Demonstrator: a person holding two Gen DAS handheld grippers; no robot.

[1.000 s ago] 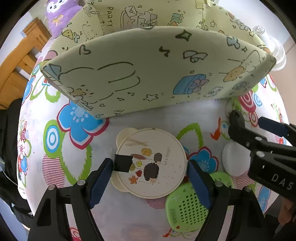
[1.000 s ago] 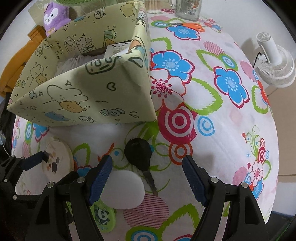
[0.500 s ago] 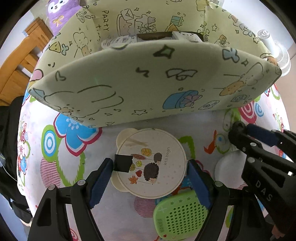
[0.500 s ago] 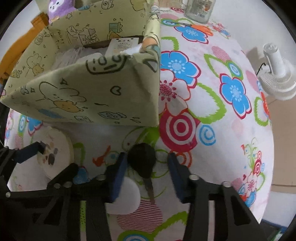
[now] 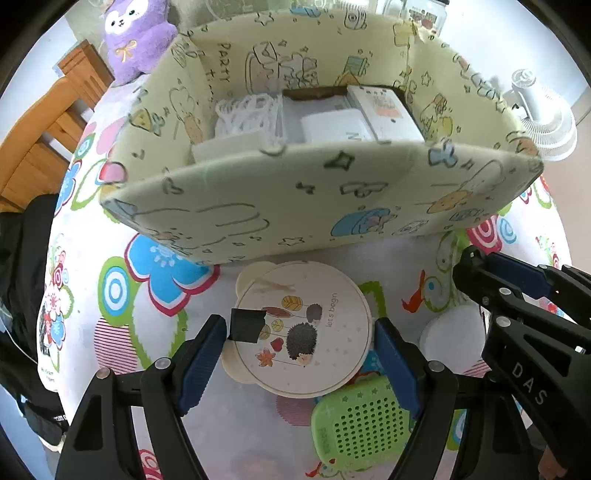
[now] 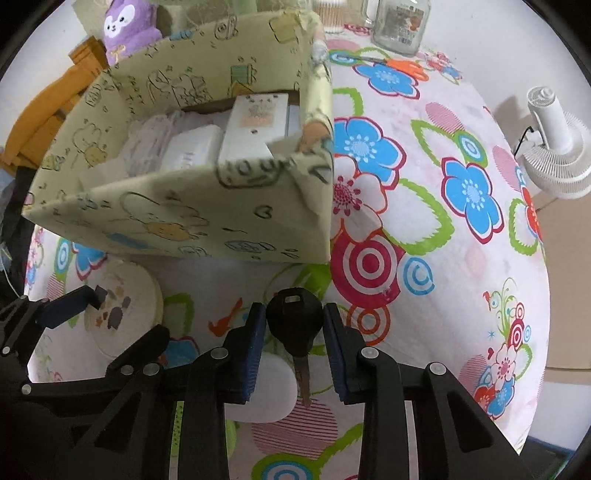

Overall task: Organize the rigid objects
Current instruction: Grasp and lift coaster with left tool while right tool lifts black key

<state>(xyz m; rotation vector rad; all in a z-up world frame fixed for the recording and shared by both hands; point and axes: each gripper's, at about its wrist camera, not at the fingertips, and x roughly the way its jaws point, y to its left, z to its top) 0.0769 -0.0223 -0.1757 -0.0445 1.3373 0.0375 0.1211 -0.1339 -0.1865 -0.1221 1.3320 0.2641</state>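
Note:
A round cream tin (image 5: pixel 306 325) with a hedgehog picture sits between the blue pads of my left gripper (image 5: pixel 299 352), which is shut on its rim and holds it just above the flowered tablecloth. My right gripper (image 6: pixel 294 332) is shut on the black head of a key (image 6: pixel 293 315), whose metal blade points back toward the camera. Behind both stands a pale yellow cartoon-print storage box (image 5: pixel 295 199) holding white boxes and a white cable. The right gripper (image 5: pixel 517 295) shows at the right edge of the left wrist view.
A green perforated case (image 5: pixel 362 428) and a white round pad (image 6: pixel 266 387) lie on the cloth under the grippers. A purple plush (image 5: pixel 136 33) and a wooden chair (image 5: pixel 37 140) are far left. A white fan (image 6: pixel 554 140), glass jar (image 6: pixel 400 22) and orange scissors (image 6: pixel 402 66) are right and far.
The right jaws went from wide open to shut on the key's head. The left gripper rose with the tin, so the inside of the box came into view.

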